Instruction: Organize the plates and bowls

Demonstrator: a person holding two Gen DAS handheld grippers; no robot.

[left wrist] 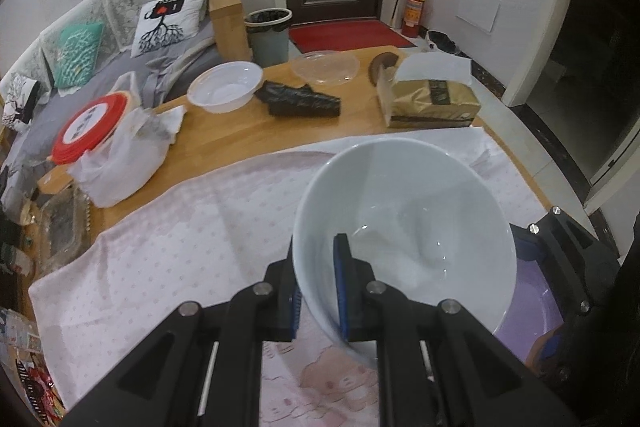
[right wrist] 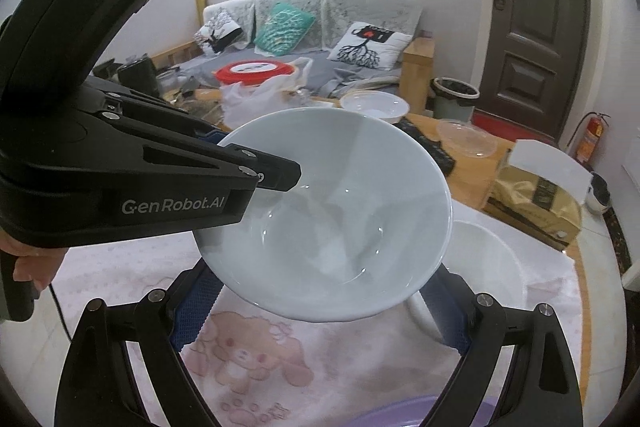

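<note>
My left gripper (left wrist: 320, 283) is shut on the rim of a white ceramic bowl (left wrist: 404, 231), one finger inside and one outside, holding it tilted above the pink cloth. In the right wrist view the same bowl (right wrist: 340, 219) hangs in front of my right gripper (right wrist: 320, 303), whose fingers are spread wide and empty under it. A second white bowl or plate (right wrist: 488, 267) lies on the cloth to the right, partly hidden. A purple basin (left wrist: 528, 307) sits at the near right edge, also low in the right wrist view (right wrist: 360, 417).
On the wooden table (left wrist: 240, 135) stand a plastic bowl (left wrist: 226, 87), a clear plastic lid (left wrist: 324, 67), a black bag roll (left wrist: 300, 101), a tissue pack (left wrist: 432, 103) and a red-lidded container (left wrist: 90, 125). A sofa and a bin (left wrist: 269, 35) lie behind.
</note>
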